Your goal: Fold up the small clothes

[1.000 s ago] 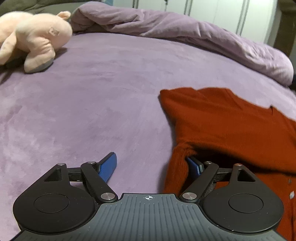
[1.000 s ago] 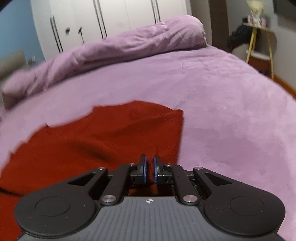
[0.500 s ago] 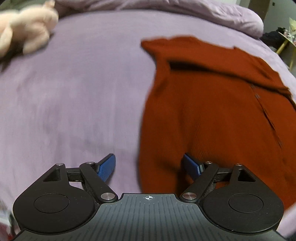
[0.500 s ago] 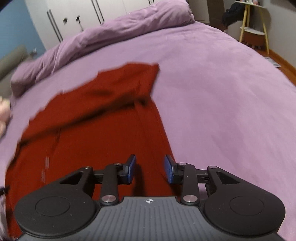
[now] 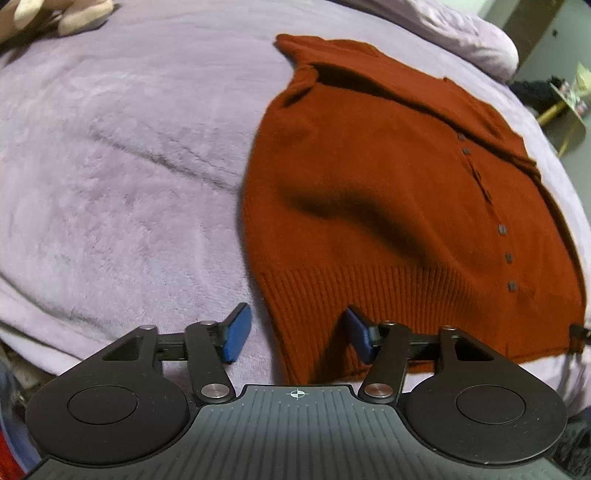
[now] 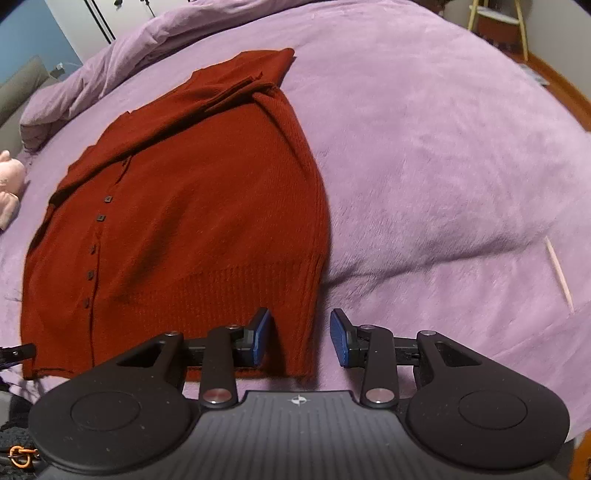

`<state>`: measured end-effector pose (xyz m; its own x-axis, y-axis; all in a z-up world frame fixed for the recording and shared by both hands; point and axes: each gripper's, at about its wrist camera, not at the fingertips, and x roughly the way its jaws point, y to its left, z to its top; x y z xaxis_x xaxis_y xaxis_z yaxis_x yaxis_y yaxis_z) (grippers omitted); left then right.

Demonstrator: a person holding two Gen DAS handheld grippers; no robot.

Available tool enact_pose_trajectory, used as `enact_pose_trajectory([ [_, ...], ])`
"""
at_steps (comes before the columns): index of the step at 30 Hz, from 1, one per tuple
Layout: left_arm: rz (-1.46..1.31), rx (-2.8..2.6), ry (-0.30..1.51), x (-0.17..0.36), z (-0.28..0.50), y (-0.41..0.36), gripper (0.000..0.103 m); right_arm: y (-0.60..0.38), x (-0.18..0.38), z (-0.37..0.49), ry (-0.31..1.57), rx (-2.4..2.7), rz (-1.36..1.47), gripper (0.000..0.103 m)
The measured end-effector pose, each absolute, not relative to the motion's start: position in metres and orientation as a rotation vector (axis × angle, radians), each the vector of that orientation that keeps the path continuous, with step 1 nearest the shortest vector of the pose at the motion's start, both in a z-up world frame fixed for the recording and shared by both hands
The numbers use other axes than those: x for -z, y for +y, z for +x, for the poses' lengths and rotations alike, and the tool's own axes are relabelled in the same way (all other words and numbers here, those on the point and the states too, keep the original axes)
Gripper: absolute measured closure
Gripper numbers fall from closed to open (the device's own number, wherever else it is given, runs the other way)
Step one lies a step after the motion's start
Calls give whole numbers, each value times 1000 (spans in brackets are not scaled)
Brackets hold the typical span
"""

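A rust-red knit cardigan (image 5: 388, 192) lies flat on the purple bed, buttons up, with both sleeves folded across its top. My left gripper (image 5: 297, 328) hovers at the ribbed hem's left corner. Its jaws are closing, the corner lies between them, and the pads are clear of the cloth. In the right wrist view the cardigan (image 6: 192, 206) fills the left half. My right gripper (image 6: 300, 332) stands open over the hem's right corner, with the cloth edge between its blue fingers (image 6: 260, 334) and untouched by them.
A pink plush toy (image 5: 55, 14) (image 6: 9, 184) lies at the far left. A bunched purple duvet (image 6: 147, 48) runs along the far side. A thin pale stick (image 6: 559, 273) rests on the blanket at right. The bed's near edge drops off just below both grippers.
Both grippers drew back from the sleeve end of the cardigan to its hem. The right gripper went from shut to open. The left jaws narrowed. The sleeves now lie folded across the top.
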<state>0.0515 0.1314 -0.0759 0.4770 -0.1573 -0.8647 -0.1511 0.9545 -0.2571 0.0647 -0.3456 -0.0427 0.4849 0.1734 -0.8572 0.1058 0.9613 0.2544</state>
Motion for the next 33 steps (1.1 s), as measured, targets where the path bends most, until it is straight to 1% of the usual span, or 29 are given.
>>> enact_pose_trajectory([
  [2, -350, 1, 1085, 77, 52, 137, 58, -350, 43, 63, 1063, -47, 320, 84],
  [3, -356, -2, 1086, 77, 50, 139, 61, -353, 44, 61, 1064, -56, 349, 86],
  [4, -363, -2, 1089, 77, 50, 141, 66, -356, 45, 61, 1067, -63, 382, 92],
  [5, -370, 3, 1092, 76, 50, 142, 73, -359, 47, 62, 1071, -70, 407, 95],
  [7, -395, 22, 1098, 77, 53, 144, 84, -362, 49, 63, 1072, -80, 448, 97],
  [8, -409, 32, 1100, 77, 54, 145, 92, -364, 50, 62, 1072, -84, 466, 98],
  [10, -431, 51, 1100, 76, 56, 146, 96, -365, 53, 62, 1072, -101, 520, 98],
  [12, -457, 75, 1075, 70, 59, 148, 96, -373, 55, 64, 1068, -129, 614, 98],
  [15, -532, 97, 982, 46, 69, 157, 96, -380, 50, 71, 1019, -178, 740, 98],
  [20, -566, 78, 825, 8, 112, 168, 97, -378, 25, 111, 881, -215, 816, 99],
  [23, -490, 34, 767, 1, 144, 159, 97, -365, 10, 147, 807, -199, 767, 99],
  [25, -452, 1, 767, 6, 164, 151, 96, -354, 6, 171, 776, -161, 702, 99],
  [28, -411, -45, 798, 21, 189, 144, 96, -340, 9, 204, 774, -119, 621, 99],
  [30, -404, -48, 810, 28, 194, 146, 94, -329, 11, 219, 790, -85, 530, 98],
  [31, -404, -57, 811, 30, 195, 148, 86, -321, 11, 225, 798, -66, 449, 97],
  [32, -397, -63, 791, 29, 193, 151, 74, -318, 11, 225, 798, -61, 404, 93],
  [33, -388, -60, 766, 28, 186, 157, 66, -315, 10, 225, 784, -70, 378, 93],
])
